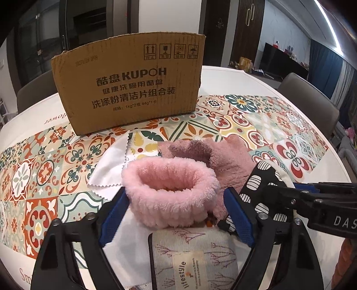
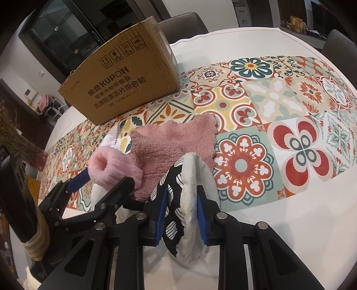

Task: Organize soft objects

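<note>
Home, dining/living area. Round white table with a patterned tile-print cloth laid across it, grey upholstered chairs pulled up around. Dark glass-door cabinet against the wall, tall dark wardrobe-style doors with gold handles behind. Low dark sideboard with small ornaments on top, blue curtains by a window, strip ceiling light. Reused cardboard box for dishwasher detergent on the table. Dried flower bunch at the side. Domestic clutter, nothing industrial.
</note>
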The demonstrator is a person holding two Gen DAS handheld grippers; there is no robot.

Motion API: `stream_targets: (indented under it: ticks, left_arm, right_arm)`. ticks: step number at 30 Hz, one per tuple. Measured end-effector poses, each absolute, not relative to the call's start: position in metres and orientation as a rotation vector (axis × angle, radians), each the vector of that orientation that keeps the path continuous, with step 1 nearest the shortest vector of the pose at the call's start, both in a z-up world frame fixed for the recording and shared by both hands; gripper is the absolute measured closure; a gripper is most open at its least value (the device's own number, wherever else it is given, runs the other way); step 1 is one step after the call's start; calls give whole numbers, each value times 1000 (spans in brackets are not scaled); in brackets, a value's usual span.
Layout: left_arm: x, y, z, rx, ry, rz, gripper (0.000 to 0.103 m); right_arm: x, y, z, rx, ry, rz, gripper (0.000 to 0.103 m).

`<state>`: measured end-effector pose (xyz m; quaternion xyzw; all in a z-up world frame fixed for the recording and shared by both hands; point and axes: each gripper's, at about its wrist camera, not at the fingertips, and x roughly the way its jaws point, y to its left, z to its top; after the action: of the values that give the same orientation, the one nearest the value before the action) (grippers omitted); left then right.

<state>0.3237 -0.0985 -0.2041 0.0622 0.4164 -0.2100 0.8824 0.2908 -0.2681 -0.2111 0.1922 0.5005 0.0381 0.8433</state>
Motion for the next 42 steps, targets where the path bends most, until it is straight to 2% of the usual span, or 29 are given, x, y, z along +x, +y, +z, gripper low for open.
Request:
stream_targets:
  ticks: [6,7,8,14,25,27,42]
  left_arm:
    - [323,-100,-203,142,850,-429,67]
    - [323,-99,-203,140,853,-432,73]
    - [323,-100,-202,140,857,-433,74]
    - [313,-97,-192,131,861,-423,76]
    - [292,-90,-153,111,809,-393,76]
    - [289,-89,-147,111,796,-389,76]
    - [275,-78,-149,90,807,-356,76]
  right_arm:
    - [288,-266,-209,397,1049,87,81]
    - [287,-265,-208,396,1047,88,81]
    - [287,-265,-207,396,1044,91,83]
    - [280,-263,-197,386,1020,100,87]
    - [266,-265,-169,368,962,102,88]
    - [266,-263,-165,342,951,102,90]
    - [266,-252,-182,335,1011,172,89]
